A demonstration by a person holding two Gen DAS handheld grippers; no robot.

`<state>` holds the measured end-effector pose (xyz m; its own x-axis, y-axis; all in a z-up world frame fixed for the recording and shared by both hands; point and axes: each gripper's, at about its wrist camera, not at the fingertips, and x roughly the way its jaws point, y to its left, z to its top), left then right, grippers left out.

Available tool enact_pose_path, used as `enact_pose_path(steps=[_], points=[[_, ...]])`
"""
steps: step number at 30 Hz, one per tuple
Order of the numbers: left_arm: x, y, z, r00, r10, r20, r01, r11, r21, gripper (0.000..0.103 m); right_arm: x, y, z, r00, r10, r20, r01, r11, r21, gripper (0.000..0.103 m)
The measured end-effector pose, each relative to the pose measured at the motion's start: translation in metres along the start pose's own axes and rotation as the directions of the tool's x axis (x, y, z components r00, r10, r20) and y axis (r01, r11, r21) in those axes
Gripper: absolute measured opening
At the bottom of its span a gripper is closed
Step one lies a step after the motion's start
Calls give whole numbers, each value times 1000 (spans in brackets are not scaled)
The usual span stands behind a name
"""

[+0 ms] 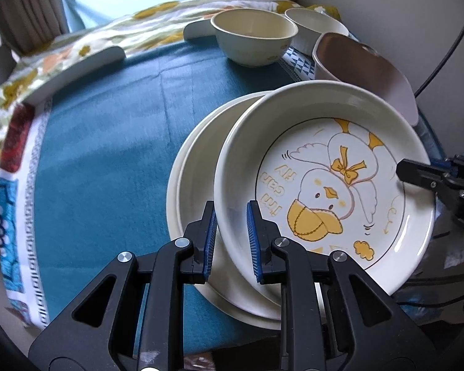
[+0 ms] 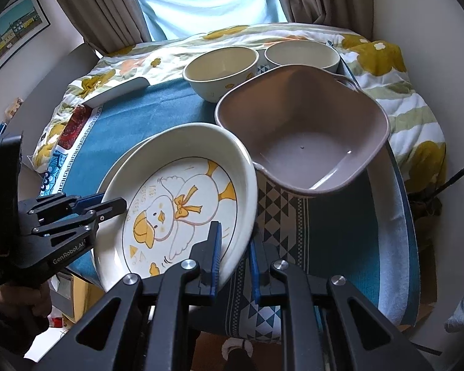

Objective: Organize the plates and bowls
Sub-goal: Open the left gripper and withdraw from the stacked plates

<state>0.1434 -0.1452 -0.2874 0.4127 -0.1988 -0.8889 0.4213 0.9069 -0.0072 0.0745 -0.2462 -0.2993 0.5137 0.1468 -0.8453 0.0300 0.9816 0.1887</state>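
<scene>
A white duck-print plate (image 1: pixel 324 185) is held tilted above a plain white plate (image 1: pixel 198 167) that lies on the blue cloth. My left gripper (image 1: pixel 232 232) is shut on the duck plate's near rim; it also shows in the right wrist view (image 2: pixel 108 204). My right gripper (image 2: pixel 235 256) is shut on the opposite rim of the duck plate (image 2: pixel 182 198), and one of its fingers (image 1: pixel 417 173) shows in the left wrist view. Two cream bowls (image 1: pixel 253 37) (image 1: pixel 315 27) stand at the table's back. A mauve square bowl (image 2: pixel 303 130) stands right of the plates.
The table has a blue cloth (image 1: pixel 108 142) with a patterned border. A floral quilt (image 2: pixel 380 52) lies behind and to the right. A white curved edge (image 1: pixel 77 71) runs along the back left. Curtains and a window are behind.
</scene>
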Motion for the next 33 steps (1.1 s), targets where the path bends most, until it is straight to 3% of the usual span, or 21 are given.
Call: enact_pose_path(steps=[11, 33], points=[[-5, -16, -3, 982, 180, 61, -187, 971, 152, 16, 8, 7, -1, 1000, -4, -6, 4, 1000, -11, 15], [-9, -16, -5, 980, 188, 62, -196, 967, 165, 16, 14, 23, -2, 995, -96, -5, 95, 995, -41, 15]])
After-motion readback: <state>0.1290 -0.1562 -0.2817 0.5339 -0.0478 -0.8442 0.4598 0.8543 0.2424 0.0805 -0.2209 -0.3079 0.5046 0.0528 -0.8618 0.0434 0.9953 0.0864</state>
